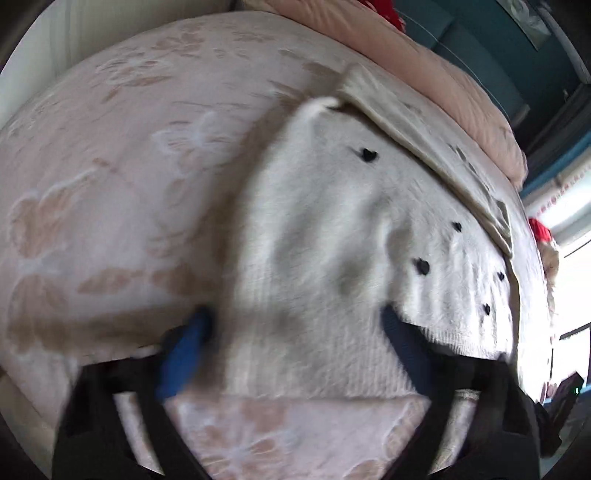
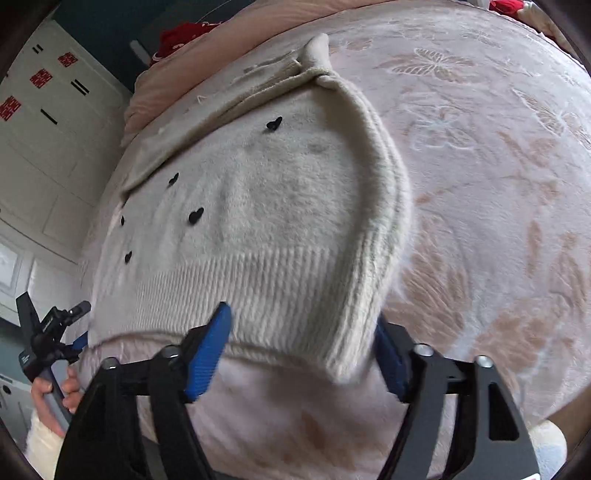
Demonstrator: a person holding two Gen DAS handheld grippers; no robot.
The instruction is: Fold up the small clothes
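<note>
A small cream knit sweater [image 2: 280, 206] with black heart dots lies on a pink floral bedspread [image 2: 498, 184]. Its sleeve is folded across the top and its ribbed hem faces me. My right gripper [image 2: 303, 354] is open, its blue pads straddling the hem's right corner. In the left wrist view the same sweater [image 1: 332, 229] fills the middle. My left gripper [image 1: 295, 354] is open, its blue pads either side of the hem edge. The left gripper also shows at the lower left of the right wrist view [image 2: 55, 332], held in a hand.
A folded peach quilt [image 1: 461, 92] and red fabric [image 2: 184, 35] lie at the bed's far end. A white wardrobe with red stickers [image 2: 48, 122] stands beside the bed. A bright window [image 1: 569, 258] is at the right.
</note>
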